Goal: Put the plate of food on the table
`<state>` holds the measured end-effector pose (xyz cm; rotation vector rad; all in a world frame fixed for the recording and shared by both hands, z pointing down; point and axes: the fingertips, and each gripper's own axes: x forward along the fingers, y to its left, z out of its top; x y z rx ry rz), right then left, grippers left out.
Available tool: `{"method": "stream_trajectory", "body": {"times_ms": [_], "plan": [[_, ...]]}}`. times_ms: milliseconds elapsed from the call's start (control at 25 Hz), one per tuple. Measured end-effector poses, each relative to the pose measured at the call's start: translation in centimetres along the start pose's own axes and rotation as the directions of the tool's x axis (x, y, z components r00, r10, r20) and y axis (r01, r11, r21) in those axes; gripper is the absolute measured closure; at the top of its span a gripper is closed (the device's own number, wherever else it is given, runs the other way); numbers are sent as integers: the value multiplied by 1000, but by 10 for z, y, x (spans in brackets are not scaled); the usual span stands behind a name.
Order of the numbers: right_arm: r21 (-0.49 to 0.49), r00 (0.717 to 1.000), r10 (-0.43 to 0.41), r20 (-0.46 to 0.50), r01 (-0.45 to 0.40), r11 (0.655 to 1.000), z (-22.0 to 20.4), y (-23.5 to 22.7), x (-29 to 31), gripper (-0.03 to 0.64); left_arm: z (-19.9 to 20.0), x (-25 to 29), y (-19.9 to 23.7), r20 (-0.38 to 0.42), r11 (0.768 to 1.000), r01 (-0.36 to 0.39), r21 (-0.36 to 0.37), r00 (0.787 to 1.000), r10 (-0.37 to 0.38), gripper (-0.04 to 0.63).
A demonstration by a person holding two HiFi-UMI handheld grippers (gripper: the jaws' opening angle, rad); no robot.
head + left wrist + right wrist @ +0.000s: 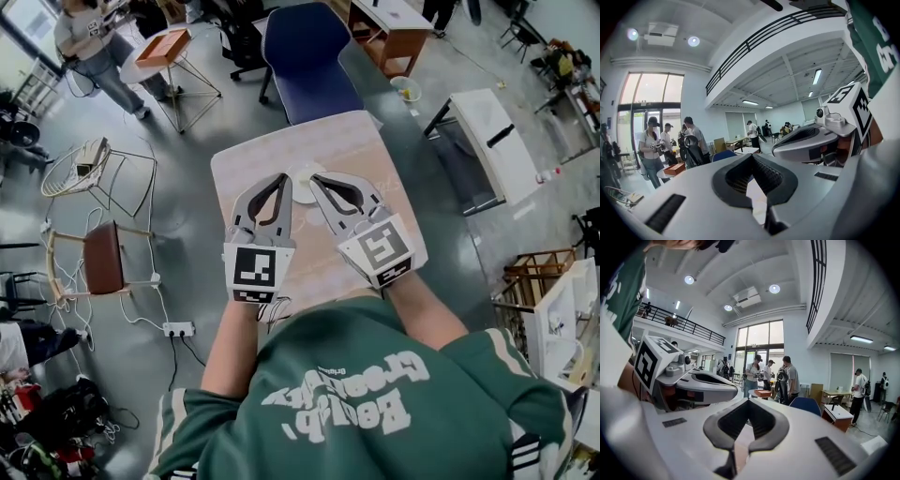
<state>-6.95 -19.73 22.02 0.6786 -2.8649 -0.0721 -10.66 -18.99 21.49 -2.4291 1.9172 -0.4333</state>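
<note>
While both tools hang over the near half of the pale pink, square-topped surface, the left tool has its grey jaws pressed together at the tips with nothing between them. The right tool is closed the same way and is also empty. The round white plate rests near the middle of the surface, between the two tips; what it carries cannot be made out. Past the surface's far edge stands a dark blue padded chair.
</note>
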Motion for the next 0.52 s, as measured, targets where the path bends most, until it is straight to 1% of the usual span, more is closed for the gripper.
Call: {"method": "stream_trajectory", "body": {"times_ms": [120, 360, 520], "plan": [[-3, 1000, 3, 1, -3, 1000, 1, 1, 0, 601, 1, 0, 3, 5, 1000, -7, -23, 1000, 7, 588], [-1, 1000, 8, -3, -8, 1000, -3, 3, 2, 601, -4, 0, 5, -2, 1000, -14, -26, 1000, 14, 588], [-8, 1000, 11, 0, -11, 1000, -4, 8, 3, 601, -6, -3, 3, 8, 999, -14, -35, 1000, 14, 588]]}}
